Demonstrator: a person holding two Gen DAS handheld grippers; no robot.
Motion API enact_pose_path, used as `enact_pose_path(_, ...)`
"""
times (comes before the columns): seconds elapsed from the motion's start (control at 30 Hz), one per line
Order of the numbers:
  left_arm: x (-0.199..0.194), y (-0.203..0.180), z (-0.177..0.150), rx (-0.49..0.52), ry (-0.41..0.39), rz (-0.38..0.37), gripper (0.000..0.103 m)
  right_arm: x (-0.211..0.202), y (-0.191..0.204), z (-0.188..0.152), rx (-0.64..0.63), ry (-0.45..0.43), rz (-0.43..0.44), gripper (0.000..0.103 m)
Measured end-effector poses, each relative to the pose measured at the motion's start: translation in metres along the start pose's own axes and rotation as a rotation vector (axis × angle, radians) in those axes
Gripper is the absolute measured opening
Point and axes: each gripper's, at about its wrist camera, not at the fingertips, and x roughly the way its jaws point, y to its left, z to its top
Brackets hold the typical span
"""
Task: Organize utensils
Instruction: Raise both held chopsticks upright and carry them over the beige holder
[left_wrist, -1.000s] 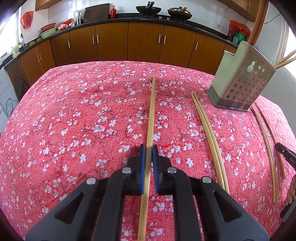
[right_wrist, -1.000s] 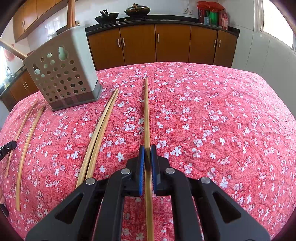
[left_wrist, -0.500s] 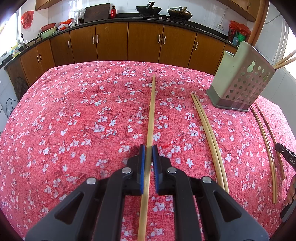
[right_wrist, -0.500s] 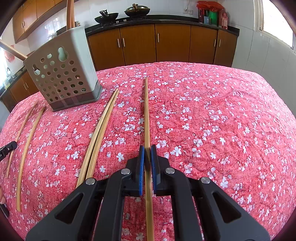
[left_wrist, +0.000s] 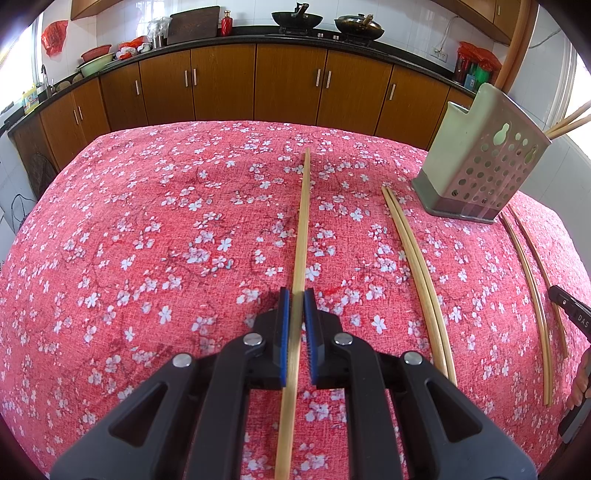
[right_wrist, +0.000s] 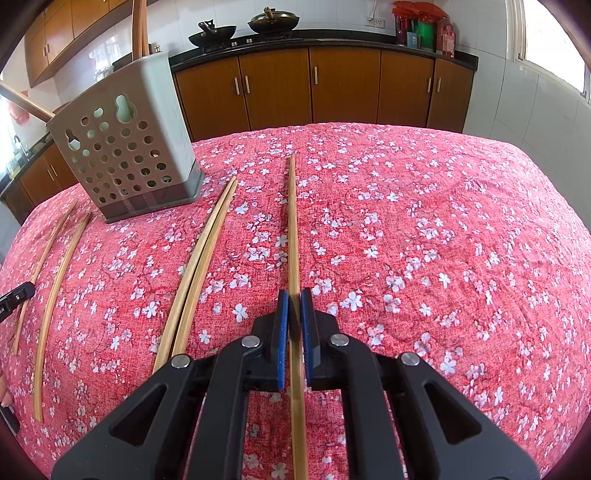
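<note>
The floral tablecloth (left_wrist: 147, 258) is viewed close, angled downward toward 12 o'clock, from both wrists; the perforated holder (left_wrist: 480, 173) (right_wrist: 125, 147) is shared at 2 and 10 o'clock.

This is a kitchen in a home. Far ahead of the jaws, brown wooden cupboards (left_wrist: 288, 85) stand under a dark counter (left_wrist: 240, 31). Two black woks (left_wrist: 295, 18) sit on the stove, and a chopping board (left_wrist: 194, 24) leans on the white tiled wall (left_wrist: 251, 11).

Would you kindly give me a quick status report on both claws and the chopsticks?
Left claw shut on a chopstick. Right claw shut on another chopstick. Holder upright between them. Loose chopstick pair on cloth; path clear.
</note>
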Motion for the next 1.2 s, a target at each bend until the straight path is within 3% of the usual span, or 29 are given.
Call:
enact_pose_path(0.2, -0.002, -0.001, -0.001, 0.006, 0.002, -0.008, 0.012, -0.002, 0.001, -0.002, -0.004, 0.001, -0.002, 0.008)
enact_pose_path(0.53, -0.023, -0.009, -0.020, 0.088, 0.012, 0.042, 0.009, -0.018, -0.004, -0.013, -0.001, -0.009, 0.017, 0.008)
enact_pose_path(0.87, -0.117, -0.022, 0.027, 0.060, -0.229, -0.011, 0.008, -0.105, 0.005, 0.028, -0.018, -0.291, 0.018, 0.008)
enact_pose_path(1.1, -0.150, -0.019, 0.060, 0.061, -0.310, -0.052, 0.008, -0.130, 0.008, 0.050, -0.025, -0.375, 0.036, 0.008)
enact_pose_path(1.2, -0.170, -0.034, 0.065, 0.089, -0.325, -0.109, 0.008, -0.143, 0.013, 0.061, -0.029, -0.404, 0.078, 0.008)
